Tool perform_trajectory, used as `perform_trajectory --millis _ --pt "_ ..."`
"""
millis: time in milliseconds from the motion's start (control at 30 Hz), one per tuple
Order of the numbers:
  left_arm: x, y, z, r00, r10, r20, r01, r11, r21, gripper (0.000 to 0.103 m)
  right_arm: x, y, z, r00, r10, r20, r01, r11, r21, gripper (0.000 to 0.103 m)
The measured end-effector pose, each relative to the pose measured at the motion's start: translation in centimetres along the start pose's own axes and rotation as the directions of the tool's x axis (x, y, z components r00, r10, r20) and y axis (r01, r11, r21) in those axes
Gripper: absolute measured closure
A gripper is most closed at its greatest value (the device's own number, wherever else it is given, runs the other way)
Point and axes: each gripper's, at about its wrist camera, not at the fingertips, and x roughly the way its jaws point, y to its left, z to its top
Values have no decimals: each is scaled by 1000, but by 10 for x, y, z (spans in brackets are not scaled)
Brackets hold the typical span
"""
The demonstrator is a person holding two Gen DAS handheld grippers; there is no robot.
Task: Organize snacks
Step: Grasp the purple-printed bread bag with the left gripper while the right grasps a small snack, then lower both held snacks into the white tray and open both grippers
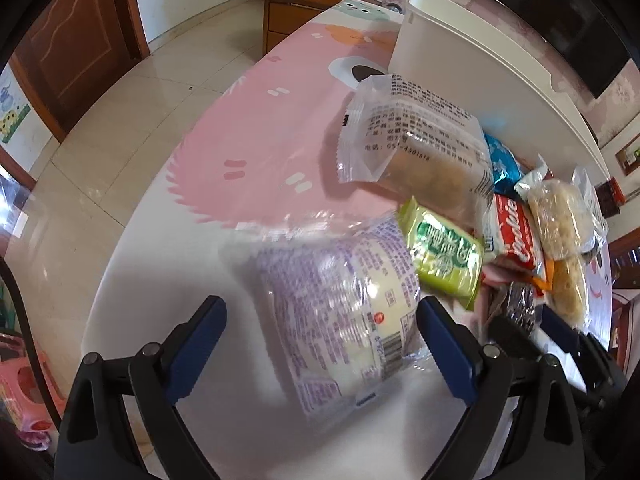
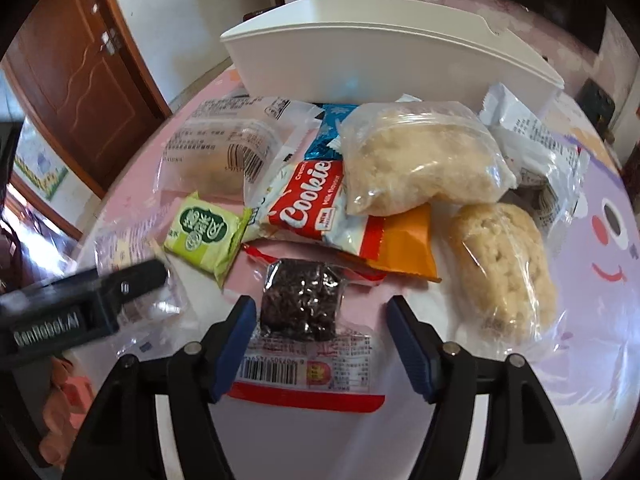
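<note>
Your left gripper straddles the purple-printed packet with jaws open — your right gripper likewise around the dark brownie pack, unpinched.

Both wrist views look steeply down, close to the worktop. Shared: the green packet, frame centre-right in the left view, centre-left in the right view.

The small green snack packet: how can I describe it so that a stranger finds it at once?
Look at the white bin on the pink table. In front of it lies a pile of snacks; the green packet is at the pile's left edge, beside the red and white cookie bag. It is the only green wrapper.
</note>
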Motion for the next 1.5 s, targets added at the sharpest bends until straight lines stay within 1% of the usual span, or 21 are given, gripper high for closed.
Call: perform_trajectory --millis 67,100,133,200,300,333,367,400,433,467,533,567,733,800,867,933,1067,1167,1233,1333,1500 --pt "-1 4 -1 1000 -1 -8 1 1000 -14 8 0 -5 3 1000 23 2 -23 999 37 31" --pt "-1 6 -1 1000 -2 -11 1 1000 -22 8 0 -4 4 1000 21 1 -21 999 39 29" --pt "-2 7 -2 1000 -1 -13 1 1000 -27 7 1 -2 5 1000 10 -3 -10 999 32 29" --pt "-3 8 -5 1000 7 -15 -7 1000 -27 7 4 7 6 999 -34 -10 34 999 -4 27" --pt "-2 5 -5 1000 9 -12 -9 1000 -15 8 14 22 7 995 -103 -11 102 992 -68 26" --pt "-2 5 -6 1000 12 -8 -12 1000 -7 8 15 25 7 994 -107 -3 106 991 -78 27" --pt "-3 3 -7 1000 11 3 -11 1000 10 13 16 25 7 994 -106 0 106 991 -79 27" --pt "-5 3 -7 1000 4 12 -4 1000 28 25 16 25 7 995 -104 3 104 991 -79 32" --pt "-8 -1 -8 1000 -7 22 6 999 51 34 15 25 7 995 -99 13 100 991 -86 38" --pt "-9 -7 -9 999 -29 28 27 997 79 49 12 25 6 995 -94 23 96 991 -94 50" --pt "-12 -13 -12 999 -12 39 8 994 112 52 11 22 6 997 -71 15 72 993 -91 51" --pt "-13 -15 -13 999 -18 46 12 992 127 54 9 19 4 998 -58 16 59 994 -90 52" --pt "-22 -21 -17 998 -50 47 42 987 153 56 2 13 4 1000 -6 9 7 995 -101 56" --pt "-28 -29 -18 997 -54 57 44 985 168 56 -17 6 0 999 33 30 -30 995 -98 76" --pt "-35 -34 -17 995 -64 71 50 982 183 56 -31 6 5 997 59 49 -54 993 -102 84" --pt "-47 -35 -13 992 -79 94 59 978 201 56 -47 5 11 995 37 95 -25 992 -122 84" --pt "-70 -48 1 984 -114 138 79 968 238 56 -62 -3 21 990 44 134 -31 994 -101 84" --pt "-90 -60 16 974 -137 183 81 955 285 56 -75 -11 30 985 43 167 -29 996 -81 84" --pt "-106 -68 27 963 -153 221 78 946 315 56 -87 -14 39 980 35 197 -20 997 -78 84" --pt "-126 -84 50 948 -173 269 72 934 350 56 -111 -18 59 963 17 269 5 997 -79 84" --pt "-153 -112 100 926 -212 313 84 922 378 56 -150 -27 101 923 -26 384 60 995 -76 84"
